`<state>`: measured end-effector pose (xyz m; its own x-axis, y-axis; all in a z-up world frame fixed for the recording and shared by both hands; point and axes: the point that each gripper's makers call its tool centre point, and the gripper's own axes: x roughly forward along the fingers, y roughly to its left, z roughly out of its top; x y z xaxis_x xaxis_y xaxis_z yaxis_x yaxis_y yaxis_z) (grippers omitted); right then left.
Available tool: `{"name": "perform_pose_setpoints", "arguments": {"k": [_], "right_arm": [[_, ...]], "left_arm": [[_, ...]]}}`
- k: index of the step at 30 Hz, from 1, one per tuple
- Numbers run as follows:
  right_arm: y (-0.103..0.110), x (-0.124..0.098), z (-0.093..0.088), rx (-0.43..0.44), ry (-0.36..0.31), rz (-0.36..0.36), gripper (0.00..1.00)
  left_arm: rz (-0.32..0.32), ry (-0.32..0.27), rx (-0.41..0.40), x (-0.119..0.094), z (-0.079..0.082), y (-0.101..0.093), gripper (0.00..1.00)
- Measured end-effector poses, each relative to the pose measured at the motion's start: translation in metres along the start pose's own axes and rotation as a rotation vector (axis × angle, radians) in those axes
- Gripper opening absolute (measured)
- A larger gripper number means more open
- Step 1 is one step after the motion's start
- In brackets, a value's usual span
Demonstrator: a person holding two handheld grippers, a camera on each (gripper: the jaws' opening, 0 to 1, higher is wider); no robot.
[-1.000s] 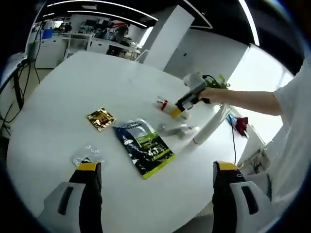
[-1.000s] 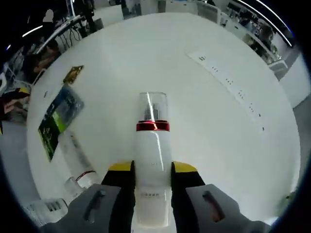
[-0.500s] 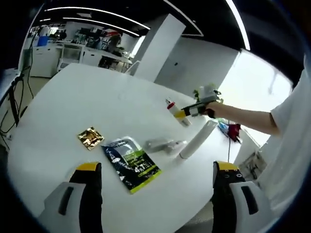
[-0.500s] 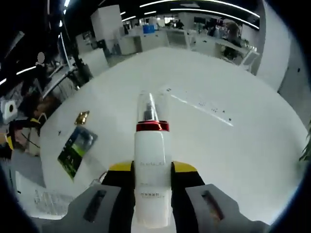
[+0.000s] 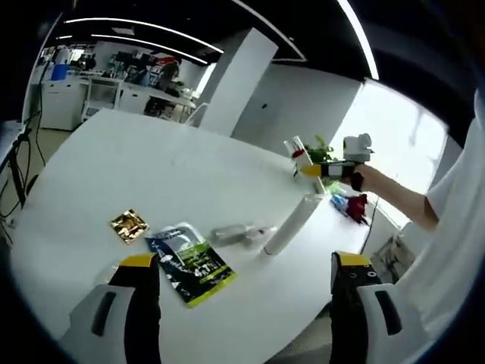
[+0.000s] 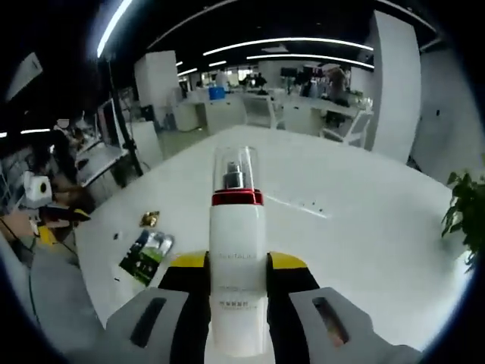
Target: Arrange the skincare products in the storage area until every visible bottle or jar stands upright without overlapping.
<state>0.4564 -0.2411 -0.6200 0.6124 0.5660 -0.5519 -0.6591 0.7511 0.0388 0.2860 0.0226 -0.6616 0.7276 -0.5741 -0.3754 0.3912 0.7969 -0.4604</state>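
A white bottle with a red ring and a clear cap sits between the jaws of my right gripper, which is shut on it. In the left gripper view, that bottle is held above the far right of the white round table by the right gripper. A white tube lies on its side on the table, with a small clear tube lying beside it. My left gripper hangs open over the near table edge with nothing between its fingers.
A dark green-and-blue pouch and a gold sachet lie flat on the near left of the table; both also show in the right gripper view, pouch and sachet. A person's arm reaches in from the right. A plant stands past the table.
The right gripper has risen with the white bottle and tipped it from pointing down at the table to nearly level. The left view has pulled back slightly.
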Motion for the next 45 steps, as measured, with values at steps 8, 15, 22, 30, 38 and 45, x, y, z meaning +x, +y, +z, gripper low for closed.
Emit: {"name": "perform_pose_setpoints", "arguments": {"k": [8, 15, 22, 30, 38, 45], "right_arm": [[0.024, -0.043, 0.026, -0.001, -0.124, -0.021, 0.26], [0.08, -0.081, 0.047, -0.032, -0.217, 0.034, 0.26], [0.151, -0.082, 0.039, -0.04, -0.247, 0.134, 0.26], [0.213, -0.062, 0.004, -0.032, -0.191, 0.223, 0.26], [0.259, -0.057, -0.015, -0.109, -0.161, 0.252, 0.26], [0.291, -0.065, -0.004, -0.221, -0.209, 0.255, 0.26]], "left_arm": [[0.006, -0.032, -0.003, -0.006, 0.01, -0.009, 0.83], [0.003, -0.112, -0.071, -0.015, 0.029, -0.023, 0.81], [-0.07, -0.2, -0.124, -0.027, 0.05, -0.064, 0.79], [-0.083, -0.227, -0.115, -0.039, 0.05, -0.088, 0.79], [-0.025, -0.2, -0.051, -0.039, 0.041, -0.101, 0.77], [-0.049, -0.233, -0.133, -0.042, 0.045, -0.108, 0.71]]}}
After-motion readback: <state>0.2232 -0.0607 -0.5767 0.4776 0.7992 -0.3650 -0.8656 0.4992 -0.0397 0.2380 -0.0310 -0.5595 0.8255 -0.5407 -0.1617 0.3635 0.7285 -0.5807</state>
